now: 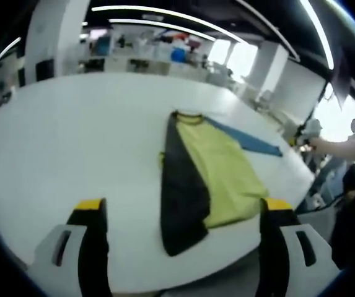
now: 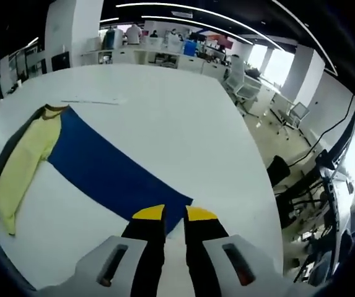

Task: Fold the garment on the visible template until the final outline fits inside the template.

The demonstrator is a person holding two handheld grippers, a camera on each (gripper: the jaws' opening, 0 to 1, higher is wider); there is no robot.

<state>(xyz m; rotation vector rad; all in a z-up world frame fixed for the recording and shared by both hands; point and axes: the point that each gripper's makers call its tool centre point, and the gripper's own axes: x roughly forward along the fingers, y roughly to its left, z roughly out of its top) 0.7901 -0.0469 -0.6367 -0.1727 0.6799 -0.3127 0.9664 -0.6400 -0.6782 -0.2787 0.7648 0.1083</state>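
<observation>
A yellow garment [image 1: 227,176] with a black side panel [image 1: 180,192] lies flat on the white table [image 1: 72,136]. Under its far side lies the blue template sheet [image 1: 251,141]. My left gripper [image 1: 184,207] hovers at the near table edge in front of the garment, jaws wide apart and empty. In the right gripper view the blue template [image 2: 103,164] stretches from the garment [image 2: 22,167] to my right gripper [image 2: 175,215]. Its jaws are shut, with the template's near corner right at the tips. Whether they pinch it is unclear.
A person's hand [image 1: 335,147] holds the right gripper beyond the table's right edge. Office chairs [image 2: 289,114] and desks stand past the table's right side. Shelves with clutter [image 2: 165,46] line the back wall. A thin strip [image 2: 93,101] lies on the far part of the table.
</observation>
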